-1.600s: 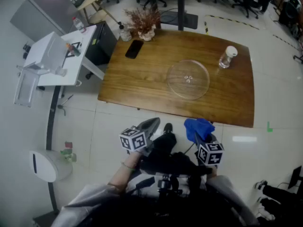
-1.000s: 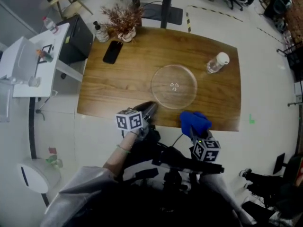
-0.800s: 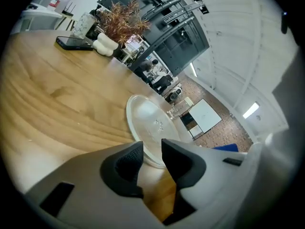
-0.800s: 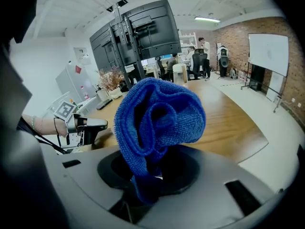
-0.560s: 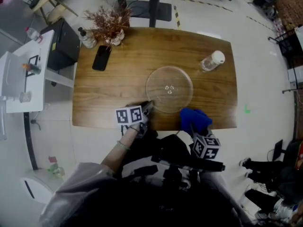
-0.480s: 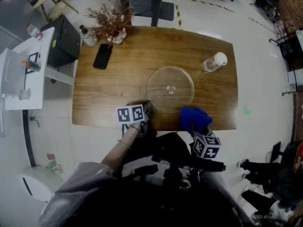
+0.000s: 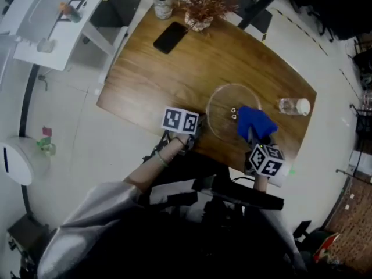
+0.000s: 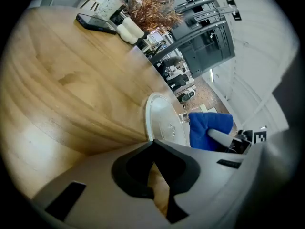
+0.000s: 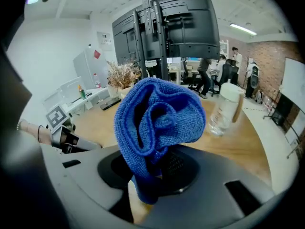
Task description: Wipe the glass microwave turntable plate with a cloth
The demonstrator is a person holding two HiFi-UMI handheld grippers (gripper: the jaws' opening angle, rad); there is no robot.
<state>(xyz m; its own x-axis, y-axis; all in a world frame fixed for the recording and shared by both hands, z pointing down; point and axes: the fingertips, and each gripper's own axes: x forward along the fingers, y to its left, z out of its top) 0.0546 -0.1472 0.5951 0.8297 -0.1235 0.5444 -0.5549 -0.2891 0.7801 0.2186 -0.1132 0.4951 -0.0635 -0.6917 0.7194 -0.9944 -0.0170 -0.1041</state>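
The clear glass turntable plate (image 7: 224,110) lies on the wooden table (image 7: 151,80), also visible as the plate (image 8: 159,120) in the left gripper view. My left gripper (image 7: 199,127) is at the plate's near left rim. Its jaws have just been closing and its tips (image 8: 153,144) now meet, shut, right at the rim; no glass shows between them. My right gripper (image 7: 251,135) is shut on a bunched blue cloth (image 7: 256,122), held over the plate's right part. The cloth (image 9: 157,123) fills the right gripper view above the gripper (image 9: 147,175).
A clear bottle (image 7: 293,106) lies right of the plate, also seen as the bottle (image 9: 224,109). A black phone (image 7: 171,38), a dried plant in a vase (image 7: 203,7) and a pump bottle (image 7: 163,4) sit at the far end. A white side table (image 7: 58,16) stands beyond.
My right gripper has carried the blue cloth forward from the table's near edge to over the plate. The left gripper's jaws have closed at the rim. The head view has swung round.
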